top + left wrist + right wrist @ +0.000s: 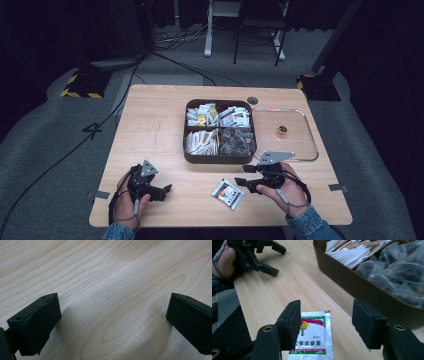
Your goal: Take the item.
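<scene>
The flat silver-and-white printed sachet [314, 336] lies loose near the wooden bench's [150, 135] front edge, below the right hand-held gripper [325, 325], whose jaws stand spread. Closing high risks missing it. The left hand-held gripper [112, 322] rests spread, empty.

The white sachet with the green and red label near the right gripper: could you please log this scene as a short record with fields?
Sachet: white foil sachet with green and red label, flat on light wooden table
Right gripper: open, above sachet, not touching
Left gripper: open over bare wood
Box: dark brown four-compartment box, filled with packets
Tray: clear plastic tray right of box
</scene>
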Action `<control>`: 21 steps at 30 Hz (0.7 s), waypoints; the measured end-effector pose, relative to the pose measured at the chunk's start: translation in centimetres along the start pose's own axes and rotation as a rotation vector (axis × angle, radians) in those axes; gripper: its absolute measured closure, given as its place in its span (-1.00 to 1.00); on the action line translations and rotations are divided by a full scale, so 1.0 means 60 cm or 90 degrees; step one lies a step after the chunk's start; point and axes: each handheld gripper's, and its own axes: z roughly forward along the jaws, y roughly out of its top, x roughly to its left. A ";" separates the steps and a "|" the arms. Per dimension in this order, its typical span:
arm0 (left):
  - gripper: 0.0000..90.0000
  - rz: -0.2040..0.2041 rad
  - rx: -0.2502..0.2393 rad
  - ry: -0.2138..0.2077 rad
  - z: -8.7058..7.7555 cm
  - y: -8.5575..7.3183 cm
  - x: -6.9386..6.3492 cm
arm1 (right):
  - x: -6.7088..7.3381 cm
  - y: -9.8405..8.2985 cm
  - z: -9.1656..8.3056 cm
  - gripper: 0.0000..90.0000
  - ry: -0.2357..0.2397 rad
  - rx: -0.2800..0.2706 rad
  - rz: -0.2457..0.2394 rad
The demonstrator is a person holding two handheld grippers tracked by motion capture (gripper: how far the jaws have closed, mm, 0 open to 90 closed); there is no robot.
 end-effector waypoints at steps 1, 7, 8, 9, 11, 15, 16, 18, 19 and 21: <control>-1.00 0.000 0.000 0.000 0.000 0.000 0.000 | -0.005 0.001 -0.007 -0.10 -0.006 -0.001 0.003; -1.00 0.000 0.000 0.000 0.000 0.000 0.000 | -0.029 0.001 -0.037 -0.12 -0.032 -0.011 0.013; -1.00 0.000 0.000 0.000 0.000 0.000 0.000 | -0.039 0.000 -0.045 -0.13 -0.041 -0.013 0.020; -1.00 0.000 0.000 0.000 0.000 0.000 0.000 | -0.044 -0.001 -0.049 -0.14 -0.047 -0.014 0.022; -1.00 0.000 0.000 0.000 0.000 0.000 0.000 | -0.054 -0.004 -0.057 -0.16 -0.054 -0.013 0.029; -1.00 0.000 0.000 0.000 0.000 0.000 0.000 | -0.074 -0.013 -0.065 -0.20 -0.072 -0.004 0.033; -1.00 0.000 0.000 0.000 0.000 0.000 0.000 | -0.079 -0.017 -0.067 -0.20 -0.078 0.002 0.033; -1.00 -0.001 -0.001 0.000 0.000 0.000 0.000 | -0.090 -0.025 -0.068 -0.21 -0.095 0.012 0.034; -1.00 0.000 0.000 0.000 0.000 0.000 0.000 | -0.095 -0.029 -0.069 -0.22 -0.106 0.017 0.035; -1.00 0.000 0.000 0.000 0.000 0.000 0.000 | -0.100 -0.033 -0.070 -0.22 -0.113 0.021 0.036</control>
